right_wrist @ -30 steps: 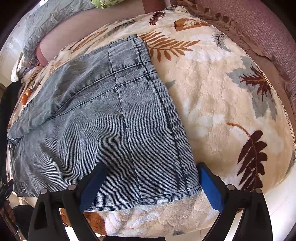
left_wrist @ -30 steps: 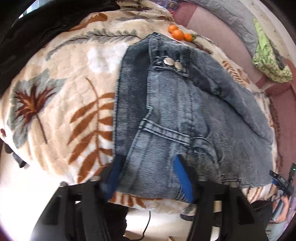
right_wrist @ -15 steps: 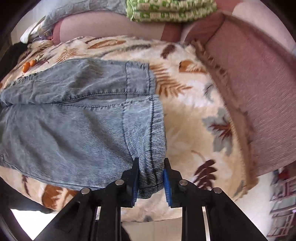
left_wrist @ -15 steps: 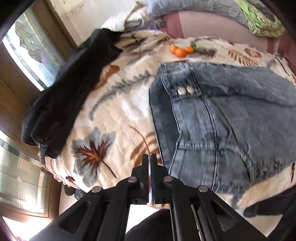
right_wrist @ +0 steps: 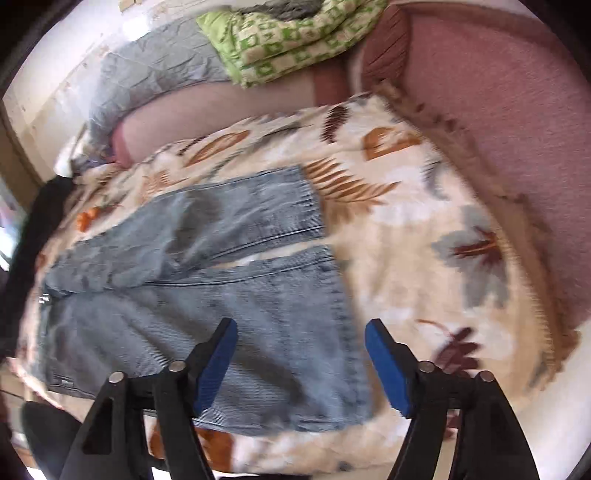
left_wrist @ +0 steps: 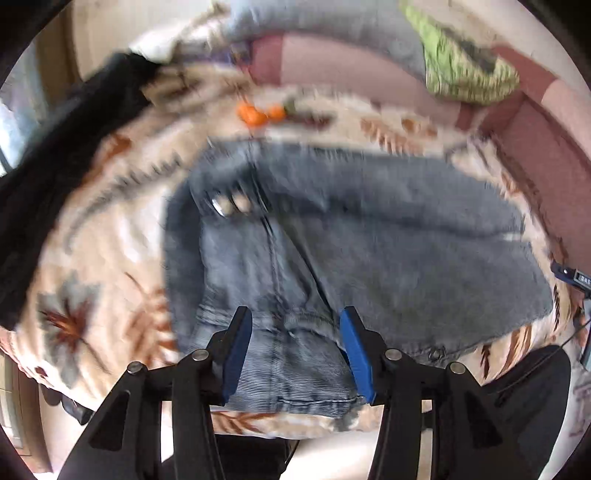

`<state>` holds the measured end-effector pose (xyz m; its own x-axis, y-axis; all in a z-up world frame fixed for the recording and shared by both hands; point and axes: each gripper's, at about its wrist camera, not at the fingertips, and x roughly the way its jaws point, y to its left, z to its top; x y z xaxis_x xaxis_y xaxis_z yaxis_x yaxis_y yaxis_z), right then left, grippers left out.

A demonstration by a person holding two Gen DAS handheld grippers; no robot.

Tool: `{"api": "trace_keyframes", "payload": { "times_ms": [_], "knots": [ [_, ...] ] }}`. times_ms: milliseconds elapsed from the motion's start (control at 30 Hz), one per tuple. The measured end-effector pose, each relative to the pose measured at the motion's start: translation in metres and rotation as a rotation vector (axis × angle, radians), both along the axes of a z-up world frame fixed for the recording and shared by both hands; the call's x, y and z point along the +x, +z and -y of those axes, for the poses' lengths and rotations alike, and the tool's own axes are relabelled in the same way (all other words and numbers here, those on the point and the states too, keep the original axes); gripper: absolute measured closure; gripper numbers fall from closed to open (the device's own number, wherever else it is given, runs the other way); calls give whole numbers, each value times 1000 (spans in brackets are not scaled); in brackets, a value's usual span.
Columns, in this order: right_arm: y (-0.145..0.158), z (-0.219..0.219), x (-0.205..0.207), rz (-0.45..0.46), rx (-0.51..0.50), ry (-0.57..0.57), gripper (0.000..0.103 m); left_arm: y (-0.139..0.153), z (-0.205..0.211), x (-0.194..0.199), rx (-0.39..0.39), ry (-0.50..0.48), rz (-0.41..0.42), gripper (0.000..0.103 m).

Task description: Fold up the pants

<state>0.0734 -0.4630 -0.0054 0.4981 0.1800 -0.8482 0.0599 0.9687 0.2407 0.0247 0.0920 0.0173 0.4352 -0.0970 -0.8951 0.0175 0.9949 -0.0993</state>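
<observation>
My left gripper (left_wrist: 295, 347) and right gripper (right_wrist: 301, 363) are both opening, gripping nothing, above the denim pants (right_wrist: 229, 295) on the leaf-print blanket (right_wrist: 417, 236).

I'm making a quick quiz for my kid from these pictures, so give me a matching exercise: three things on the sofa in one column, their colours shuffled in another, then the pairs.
Things:
1. denim pants
2. folded blanket
3. small round fruits

Colours:
A. orange
B. washed blue-grey
C. green and cream checks

Pairs: 1-B, 2-C, 3-A
</observation>
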Motion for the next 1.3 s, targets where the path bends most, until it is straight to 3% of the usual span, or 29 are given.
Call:
{"api": "trace_keyframes", "payload": {
  "times_ms": [67,100,167,233,333,433,567,767,833,867,1033,1100,1167,1200,1300],
  "knots": [
    [-48,-4,14,-170,-26,22,26,-46,2,15,44,3,-166,52],
    [-53,-6,16,-162,-40,28,26,-49,-1,16,29,4,-153,52],
    [-33,-16,20,-136,-74,46,25,-28,-5,19,7,-13,-102,52],
    [-7,-23,30,-60,-40,88,25,1,-15,31,1,8,10,51],
    [16,-20,72,-9,-59,72,25,26,-46,79,-60,113,90,37],
    [9,-2,143,-36,-6,-5,25,20,-78,146,-163,194,64,37],
    [-7,11,208,-84,25,-75,25,-5,-93,208,-168,231,-20,37],
    [-29,13,253,-127,7,-81,25,-35,-109,252,-177,271,-93,57],
    [-38,13,260,-144,8,-75,25,-43,-103,260,-134,252,-116,86],
    [-43,11,264,-154,3,-68,25,-48,-101,263,-112,249,-127,91],
    [-59,7,281,-185,-26,-65,27,-52,-95,272,-76,258,-139,96],
    [-59,6,284,-189,-27,-56,31,-52,-93,273,-60,250,-140,96],
    [-54,5,286,-187,-29,-44,61,-52,-93,273,-57,247,-140,96],
    [-51,4,287,-187,-45,-35,69,-52,-94,273,-59,250,-140,96],
    [-44,-1,283,-178,-80,-7,79,-51,-91,275,-33,246,-137,98]
  ]
}}
